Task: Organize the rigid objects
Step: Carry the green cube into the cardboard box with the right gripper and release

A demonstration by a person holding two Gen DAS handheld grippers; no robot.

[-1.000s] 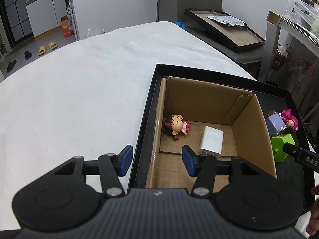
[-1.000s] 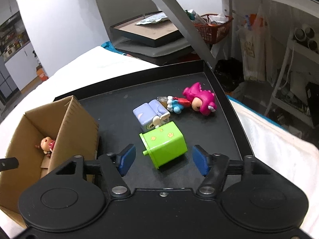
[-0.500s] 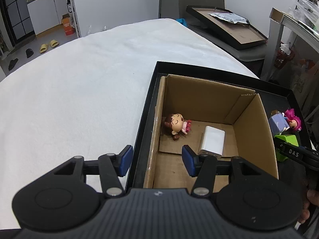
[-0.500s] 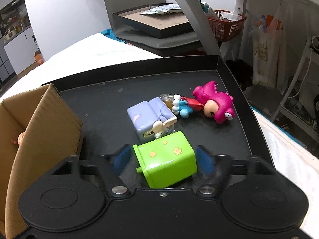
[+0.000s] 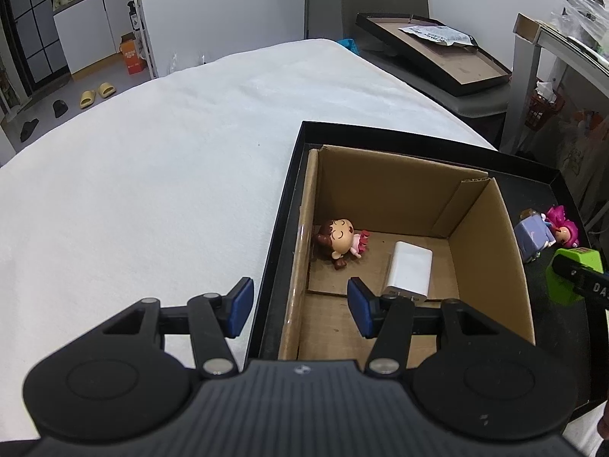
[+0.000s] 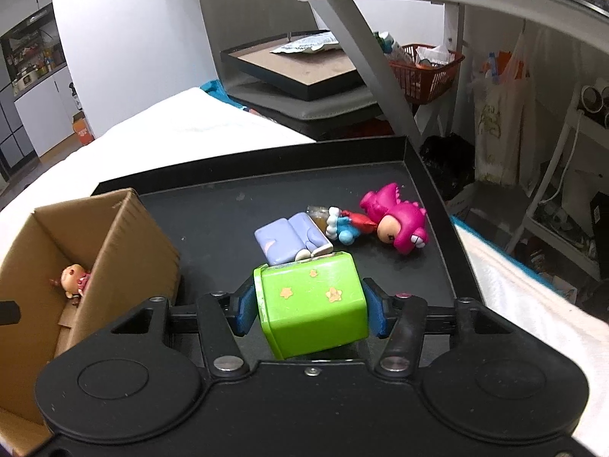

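Observation:
My right gripper is shut on a green toy block with orange stars, held just above the black tray. A lilac toy and a pink dinosaur figure lie on the tray beyond it. The cardboard box stands in the tray's left part and holds a brown-haired doll and a white charger. My left gripper is open and empty over the box's near left wall. The green block also shows in the left wrist view.
A white cloth covers the table left of the tray. Behind it a second black tray lies on a grey stand. A metal shelf leg and a red basket stand right of it.
My right gripper moved forward around the green block, closed on it and raised it slightly. My left gripper has stayed open near the box.

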